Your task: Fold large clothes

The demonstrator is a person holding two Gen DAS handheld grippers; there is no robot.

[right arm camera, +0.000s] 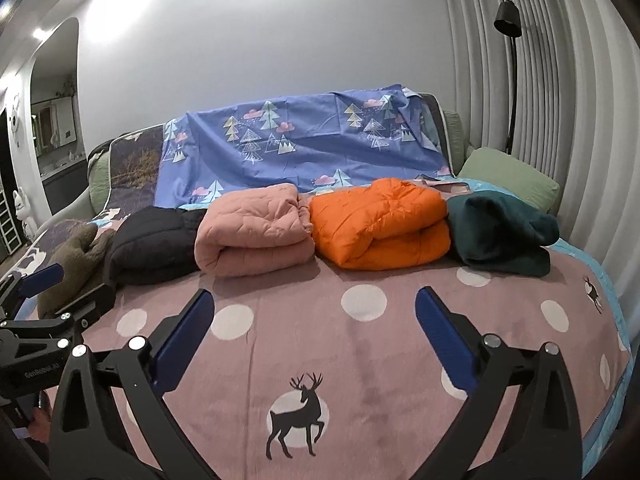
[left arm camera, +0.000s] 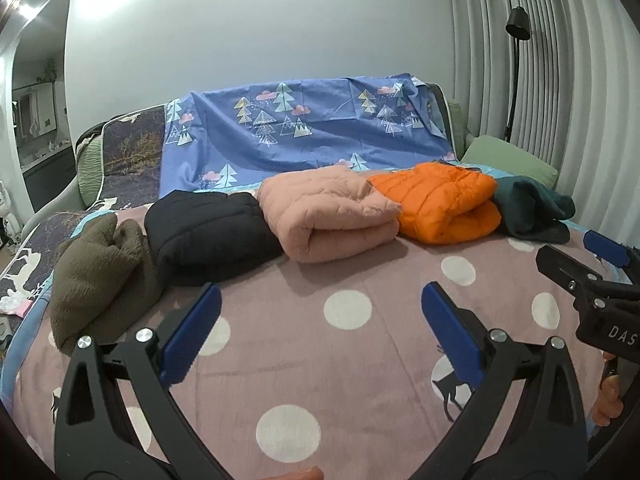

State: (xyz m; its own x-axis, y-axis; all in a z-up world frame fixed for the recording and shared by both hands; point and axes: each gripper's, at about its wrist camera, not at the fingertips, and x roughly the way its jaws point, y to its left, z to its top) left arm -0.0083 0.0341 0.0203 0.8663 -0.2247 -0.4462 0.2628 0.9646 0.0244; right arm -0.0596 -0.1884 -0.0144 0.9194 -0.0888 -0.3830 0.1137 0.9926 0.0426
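Several folded garments lie in a row across the bed: an olive fleece (left arm camera: 98,276), a black puffer jacket (left arm camera: 208,236), a pink quilted jacket (left arm camera: 332,216) (right arm camera: 256,236), an orange puffer jacket (left arm camera: 444,204) (right arm camera: 380,224) and a dark teal fleece (left arm camera: 532,212) (right arm camera: 500,236). My left gripper (left arm camera: 320,312) is open and empty above the pink dotted bedspread (left arm camera: 340,360), short of the row. My right gripper (right arm camera: 316,316) is open and empty beside it. Each gripper shows at the edge of the other's view.
A blue tree-print sheet (left arm camera: 304,128) drapes over the sofa back behind the row. A green cushion (left arm camera: 508,156) lies at the far right. A black floor lamp (left arm camera: 516,60) stands by the curtains. An arched doorway (left arm camera: 36,120) opens at the left.
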